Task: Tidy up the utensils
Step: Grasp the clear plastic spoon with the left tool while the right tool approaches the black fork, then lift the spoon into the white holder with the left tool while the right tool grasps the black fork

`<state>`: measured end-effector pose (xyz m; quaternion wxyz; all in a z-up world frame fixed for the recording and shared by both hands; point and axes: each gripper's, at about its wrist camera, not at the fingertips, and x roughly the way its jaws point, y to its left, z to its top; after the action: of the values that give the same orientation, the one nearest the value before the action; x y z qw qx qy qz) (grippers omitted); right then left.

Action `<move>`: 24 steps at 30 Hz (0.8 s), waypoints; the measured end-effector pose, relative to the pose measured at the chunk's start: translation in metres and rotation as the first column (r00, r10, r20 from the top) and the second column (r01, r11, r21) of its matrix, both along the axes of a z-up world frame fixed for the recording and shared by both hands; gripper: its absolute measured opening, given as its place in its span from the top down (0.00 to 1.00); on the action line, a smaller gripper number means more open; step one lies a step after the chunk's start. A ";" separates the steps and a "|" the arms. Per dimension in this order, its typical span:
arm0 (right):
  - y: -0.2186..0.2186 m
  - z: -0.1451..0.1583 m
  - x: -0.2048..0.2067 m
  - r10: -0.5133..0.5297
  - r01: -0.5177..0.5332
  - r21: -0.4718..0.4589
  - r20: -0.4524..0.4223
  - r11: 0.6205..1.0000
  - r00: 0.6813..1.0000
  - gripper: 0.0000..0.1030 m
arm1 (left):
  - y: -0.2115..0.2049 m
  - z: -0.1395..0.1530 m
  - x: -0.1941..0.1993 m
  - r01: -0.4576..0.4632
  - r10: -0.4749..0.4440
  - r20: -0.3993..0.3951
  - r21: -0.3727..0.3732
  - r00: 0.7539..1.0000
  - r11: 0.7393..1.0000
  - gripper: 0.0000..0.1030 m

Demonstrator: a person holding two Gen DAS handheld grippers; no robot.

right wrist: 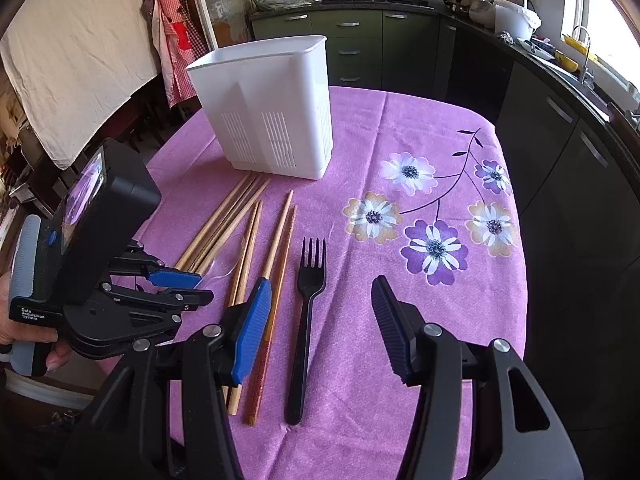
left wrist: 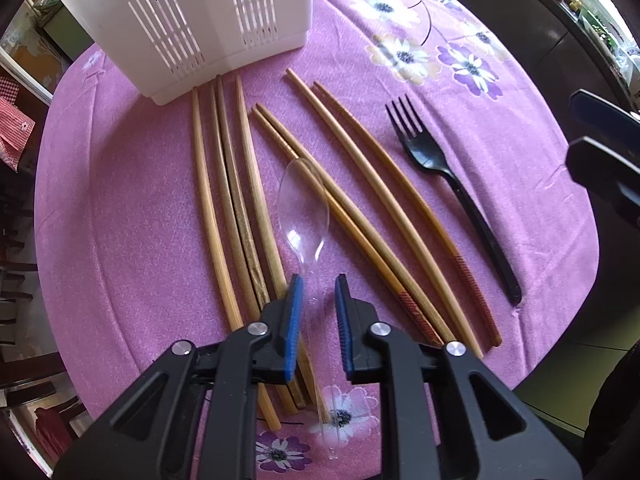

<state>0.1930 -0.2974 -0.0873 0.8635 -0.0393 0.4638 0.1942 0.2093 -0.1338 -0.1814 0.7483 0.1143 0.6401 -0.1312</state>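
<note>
A clear plastic spoon [left wrist: 304,204] lies across several wooden chopsticks [left wrist: 224,208] on the purple flowered tablecloth [left wrist: 120,200]. My left gripper [left wrist: 319,292] points down over the spoon's handle. Its blue pads stand close on either side of the handle with a narrow gap, and I see no pad pressing on it. To the right lies a black plastic fork [right wrist: 308,280]. My right gripper [right wrist: 320,300] hovers open above the fork, one finger on each side of its neck and apart from it. A white slotted utensil holder [right wrist: 272,120] stands upright behind the chopsticks [right wrist: 280,240].
The table's rounded edge [right wrist: 516,280] drops off to the right, toward dark kitchen cabinets [right wrist: 560,140]. A person's hand [right wrist: 52,356] holds the left gripper's handle at the left. A cloth-draped chair [right wrist: 80,60] stands behind the table's left side.
</note>
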 end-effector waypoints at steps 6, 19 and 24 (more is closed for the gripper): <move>0.005 0.000 0.001 0.013 -0.013 -0.028 -0.004 1.000 1.000 0.49 | -0.012 -0.006 -0.001 0.018 -0.019 0.020 0.007 1.000 1.000 0.90; 0.036 -0.042 0.026 0.098 -0.127 -0.129 -0.214 0.983 0.972 0.75 | -0.007 0.051 -0.028 0.034 -0.017 0.194 -0.081 0.981 0.996 0.92; 0.050 -0.058 0.035 0.097 -0.145 -0.166 -0.271 0.975 0.958 0.77 | 0.014 0.071 -0.034 0.028 0.009 0.260 -0.137 0.966 0.990 0.92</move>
<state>0.2278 -0.2478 -0.1455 0.7740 -0.1213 0.5861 0.2068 0.1758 -0.1195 -0.1106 0.8313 0.0810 0.5252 -0.1631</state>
